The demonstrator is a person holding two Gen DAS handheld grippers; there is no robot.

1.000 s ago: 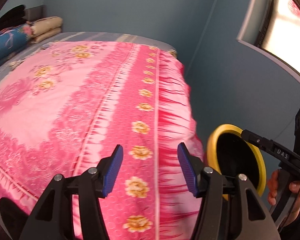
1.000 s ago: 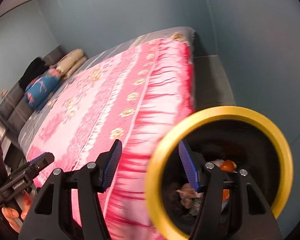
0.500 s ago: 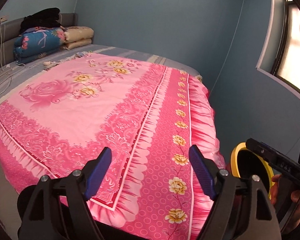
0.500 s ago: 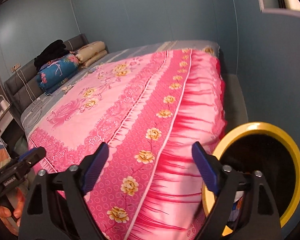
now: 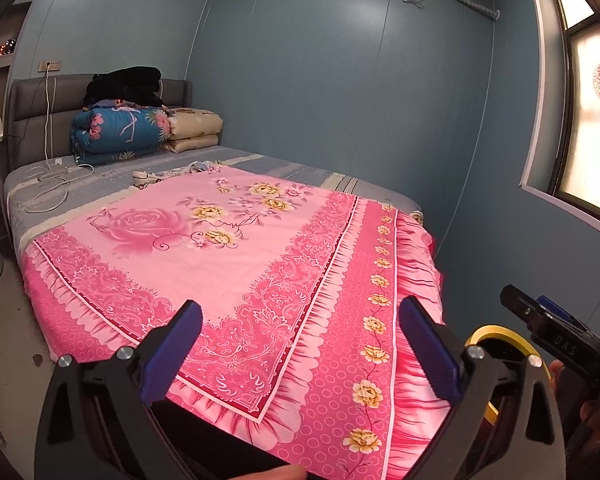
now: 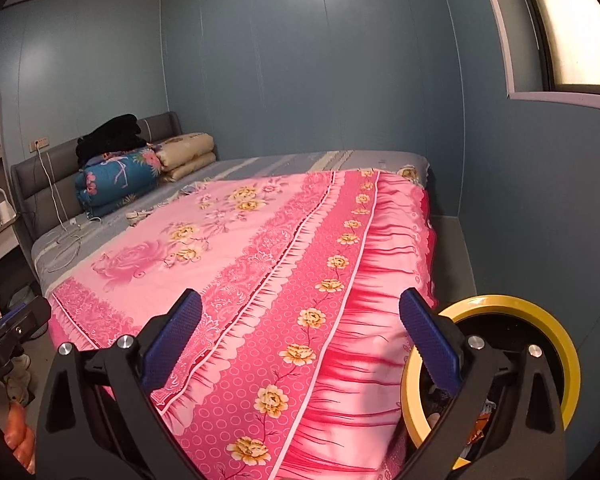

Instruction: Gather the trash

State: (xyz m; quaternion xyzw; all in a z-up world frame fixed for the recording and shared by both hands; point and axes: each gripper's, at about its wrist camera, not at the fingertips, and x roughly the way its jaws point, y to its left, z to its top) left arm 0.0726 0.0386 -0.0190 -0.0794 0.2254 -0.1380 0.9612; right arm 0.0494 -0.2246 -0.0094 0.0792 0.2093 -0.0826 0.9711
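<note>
The room is dim and bluish. Bright light glares in through the window (image 5: 592,120). Both pictures are sharp, but bend and go dark at the edges.

Printed cloth bedspread (image 5: 236,256) – smooth, matt; glossy yellow plastic bin rim (image 6: 556,332); ribbed blue pads (image 6: 428,340) on matt black tongs.
</note>
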